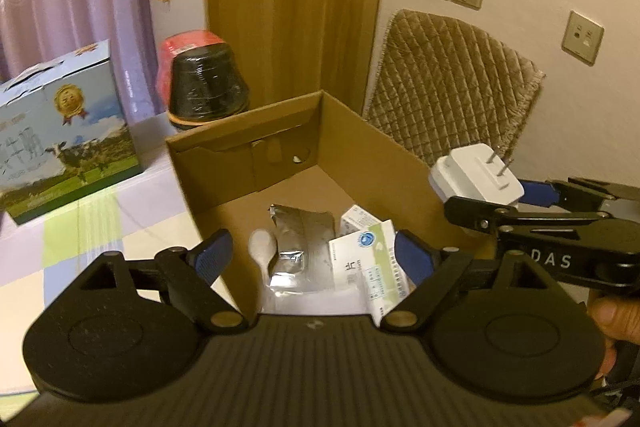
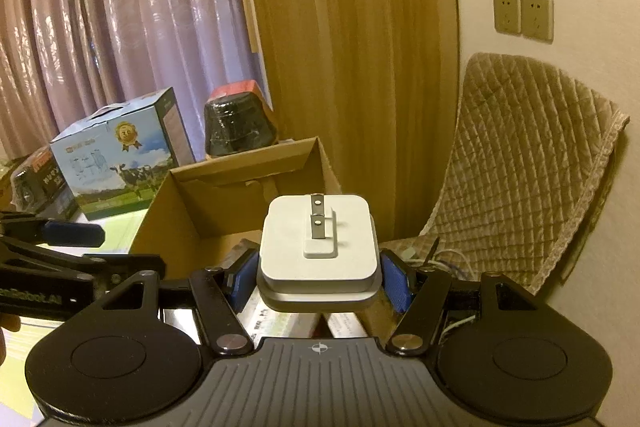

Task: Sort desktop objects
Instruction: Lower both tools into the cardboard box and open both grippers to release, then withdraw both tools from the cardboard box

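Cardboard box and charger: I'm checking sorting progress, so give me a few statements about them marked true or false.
1. The right tongs grip a white plug-in charger. True.
2. The charger's prongs are folded flat. False: they stick out.
3. The cardboard box is empty. False: a foil packet, a white medicine carton and a white spoon lie inside.
4. The left tongs hold nothing. True: they stand open over the box.
5. The milk carton box sits inside the cardboard box. False: it stands beside it.
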The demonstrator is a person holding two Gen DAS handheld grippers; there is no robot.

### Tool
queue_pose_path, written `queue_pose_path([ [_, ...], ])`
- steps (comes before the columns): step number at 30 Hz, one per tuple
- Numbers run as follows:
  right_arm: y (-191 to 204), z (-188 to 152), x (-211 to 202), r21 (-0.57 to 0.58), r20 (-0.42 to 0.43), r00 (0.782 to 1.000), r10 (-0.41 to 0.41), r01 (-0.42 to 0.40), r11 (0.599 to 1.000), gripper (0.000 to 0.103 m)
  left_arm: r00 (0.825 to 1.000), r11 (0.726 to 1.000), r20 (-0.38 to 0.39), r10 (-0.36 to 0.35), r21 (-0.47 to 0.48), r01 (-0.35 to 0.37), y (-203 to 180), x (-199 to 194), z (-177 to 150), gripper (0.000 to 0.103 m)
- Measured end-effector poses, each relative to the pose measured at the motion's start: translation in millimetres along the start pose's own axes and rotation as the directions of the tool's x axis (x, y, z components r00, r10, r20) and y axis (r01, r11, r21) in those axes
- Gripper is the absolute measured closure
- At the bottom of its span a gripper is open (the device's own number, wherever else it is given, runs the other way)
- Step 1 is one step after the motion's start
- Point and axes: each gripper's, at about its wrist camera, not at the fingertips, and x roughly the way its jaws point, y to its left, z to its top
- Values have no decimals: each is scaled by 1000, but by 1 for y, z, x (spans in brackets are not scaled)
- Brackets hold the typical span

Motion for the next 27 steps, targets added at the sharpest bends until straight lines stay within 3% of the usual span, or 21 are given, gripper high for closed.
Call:
queue_pose_path([
  [5,8,2,5,36,-8,997,75,-74,997,41,1000,999,7,17,-51,-16,16,-16,-11,16],
  [8,12,5,3,60,6,996,86,-86,994,20,1000,996,5,26,-85,-26,25,-29,-21,14],
  [10,14,7,-4,63,22,996,91,-93,994,19,999,993,3,35,-112,-34,30,-38,-26,13],
  [13,16,6,-18,60,22,997,74,-76,995,18,998,988,1,56,-144,-55,34,-53,-34,9],
  [17,17,-5,-40,56,-12,999,41,-40,998,9,994,979,-8,105,-178,-104,32,-75,-47,1],
  [22,21,-22,-74,45,-61,998,17,-14,999,2,987,968,-40,157,-194,-162,19,-104,-66,1],
  [27,24,-36,-112,30,-99,995,8,-5,1000,2,988,962,-54,144,-227,-152,1,-133,-84,1],
])
